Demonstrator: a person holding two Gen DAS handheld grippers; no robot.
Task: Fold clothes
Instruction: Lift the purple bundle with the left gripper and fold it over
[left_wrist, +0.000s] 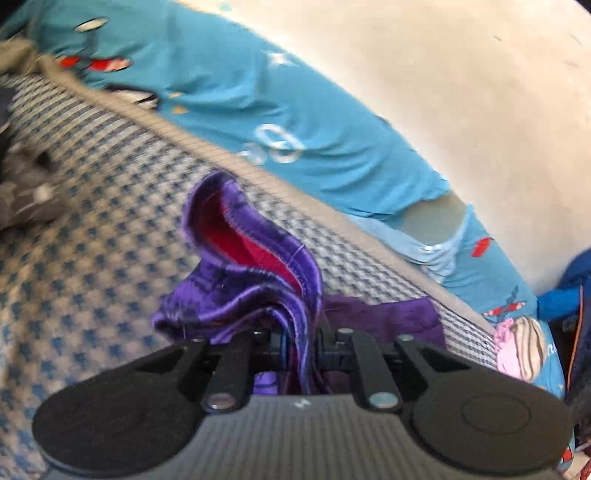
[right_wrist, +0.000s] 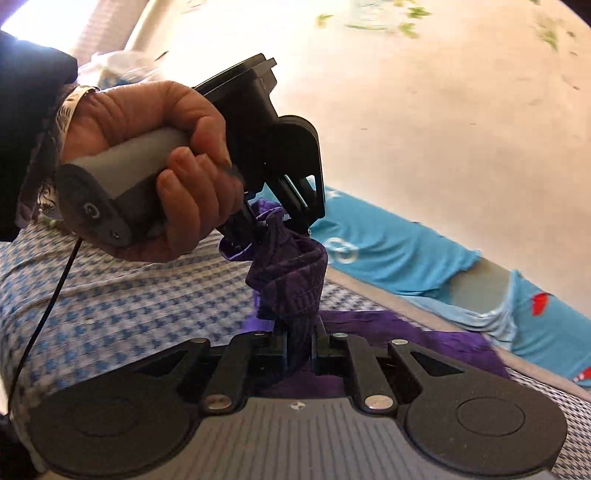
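Note:
A purple garment (left_wrist: 236, 258) with a pink lining bunches up over the bed, and my left gripper (left_wrist: 301, 334) is shut on a fold of it. In the right wrist view the same purple garment (right_wrist: 291, 280) hangs in a short twisted band between both grippers. My right gripper (right_wrist: 299, 341) is shut on its lower end. A hand (right_wrist: 147, 122) holds the left gripper (right_wrist: 258, 221) just above, pinching the upper end. More of the purple cloth (right_wrist: 424, 332) lies flat on the bed behind.
The bed has a blue and white houndstooth cover (left_wrist: 92, 258). A teal printed sheet (left_wrist: 295, 110) runs along its far edge against a pale wall (left_wrist: 480, 92). A dark grey garment (left_wrist: 26, 199) lies at the left, blue cloth (left_wrist: 565, 295) at the right.

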